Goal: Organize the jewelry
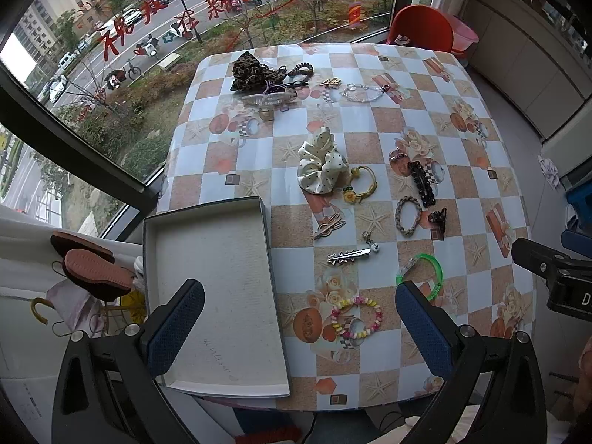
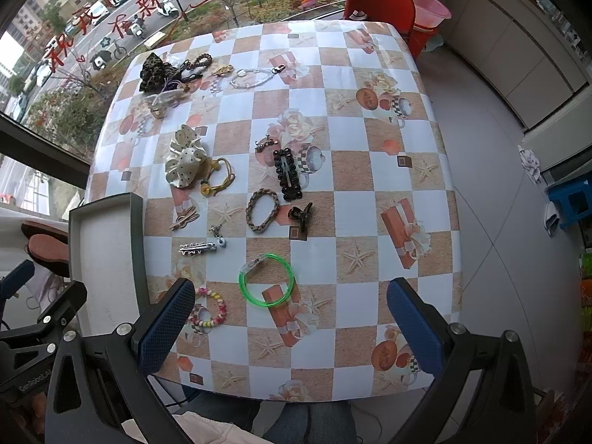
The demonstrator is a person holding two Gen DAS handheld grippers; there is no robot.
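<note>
While hovering above the near part of the table, holds nothing in either tool: left gripper with fingers wide apart, right gripper also wide apart. Seems to be at the very start, with the grey box bare at the near left corner, apparently overhanging the table edge, and all jewelry lying loose on the cloth.

Could tip the box off the edge if pressed while dropping a piece in. Could also slide thin pieces over the glossy cloth instead of lifting them; probably worst for the green bangle, flat just ahead of the right gripper, and for the bead bracelet, ahead of the left gripper, flexible and likely to sag out. Could catch two pieces at once at the white scrunchie, touching the yellow hair tie.

Silver clip: near the box, long axis about left to right. Should be pinched across the narrow side. Black barrette: long axis running away from the person.
</note>
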